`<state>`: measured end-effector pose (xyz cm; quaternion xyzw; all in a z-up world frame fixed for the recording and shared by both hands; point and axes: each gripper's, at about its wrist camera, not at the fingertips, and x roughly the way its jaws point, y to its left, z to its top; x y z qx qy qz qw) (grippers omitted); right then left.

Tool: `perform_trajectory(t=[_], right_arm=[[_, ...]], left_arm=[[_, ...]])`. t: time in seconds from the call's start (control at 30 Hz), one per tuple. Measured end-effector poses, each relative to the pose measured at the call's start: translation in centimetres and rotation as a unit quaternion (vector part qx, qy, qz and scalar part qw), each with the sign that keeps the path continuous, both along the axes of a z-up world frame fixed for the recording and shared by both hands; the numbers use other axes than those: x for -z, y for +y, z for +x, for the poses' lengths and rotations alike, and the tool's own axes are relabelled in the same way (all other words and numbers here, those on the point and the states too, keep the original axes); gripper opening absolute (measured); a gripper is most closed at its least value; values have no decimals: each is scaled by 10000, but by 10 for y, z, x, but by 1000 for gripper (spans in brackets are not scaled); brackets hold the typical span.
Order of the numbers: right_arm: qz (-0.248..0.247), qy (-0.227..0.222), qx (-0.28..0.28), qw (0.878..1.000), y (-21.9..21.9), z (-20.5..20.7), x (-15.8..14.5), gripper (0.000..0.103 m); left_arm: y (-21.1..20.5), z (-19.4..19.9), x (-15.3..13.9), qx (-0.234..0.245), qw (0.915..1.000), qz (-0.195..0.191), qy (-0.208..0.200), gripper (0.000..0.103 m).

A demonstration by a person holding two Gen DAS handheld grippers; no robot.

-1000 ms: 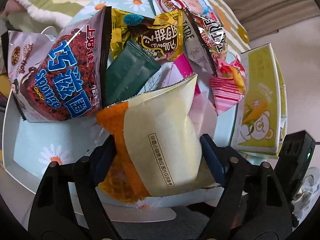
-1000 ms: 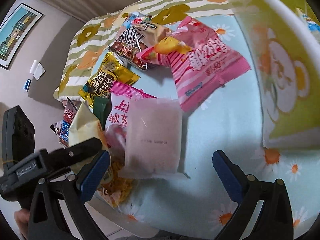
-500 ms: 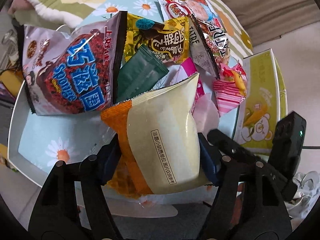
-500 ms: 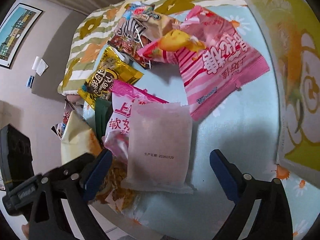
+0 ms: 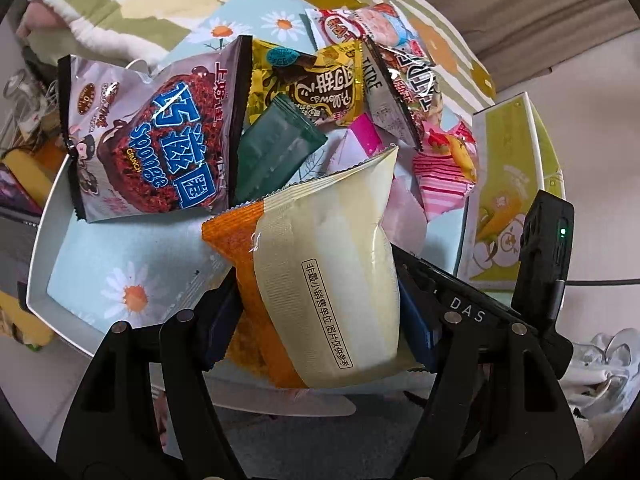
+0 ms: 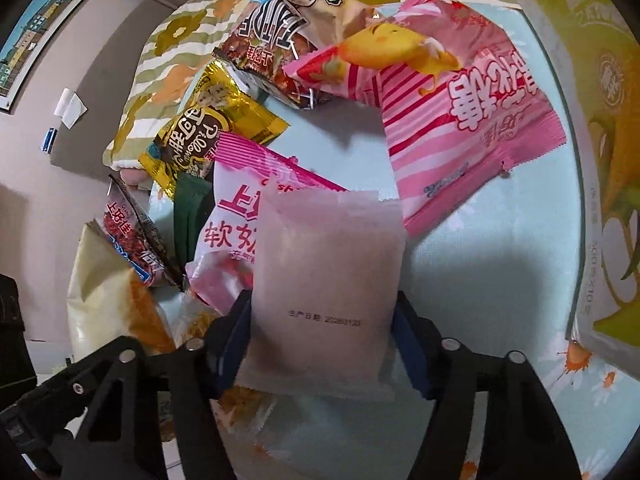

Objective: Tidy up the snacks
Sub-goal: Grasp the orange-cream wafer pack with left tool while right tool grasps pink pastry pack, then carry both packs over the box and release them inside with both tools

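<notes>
My left gripper [image 5: 320, 328] is shut on a cream and orange snack packet [image 5: 324, 280], its blue pads pressing both sides. My right gripper [image 6: 320, 348] is shut on a pale pink frosted packet [image 6: 324, 280], which lies over a white and pink bag [image 6: 228, 232]. The cream packet also shows at the left of the right wrist view [image 6: 104, 296]. Behind lie a purple Sponge Crunch bag [image 5: 156, 144], a dark green sachet [image 5: 276, 152], a yellow Pillows bag [image 5: 316, 84] and a pink striped bag [image 6: 452, 120].
The snacks lie on a light blue daisy cloth in a white tray [image 5: 44, 248]. A green and white box [image 5: 516, 184] stands at the right. A striped flowered blanket [image 5: 132, 0] lies behind. The right gripper's body [image 5: 544, 248] is beside my left one.
My right gripper has moved forward and closed onto the pale pink packet. My left gripper has tightened on the cream and orange packet and raised it slightly.
</notes>
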<state>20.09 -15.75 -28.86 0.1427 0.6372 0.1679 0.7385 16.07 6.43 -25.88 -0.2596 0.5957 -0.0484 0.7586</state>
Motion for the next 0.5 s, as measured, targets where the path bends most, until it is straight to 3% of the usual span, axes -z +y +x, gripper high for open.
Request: perform_trajectory(t=[0.23, 0.5], right_arm=[[-29, -138, 49, 9999, -4, -11, -11, 59], [207, -587, 127, 9980, -3, -26, -46, 59]], left_arm=[[1, -7, -13, 80, 9998, 13, -166, 68], [5, -16, -47, 205, 9980, 31, -596, 68]])
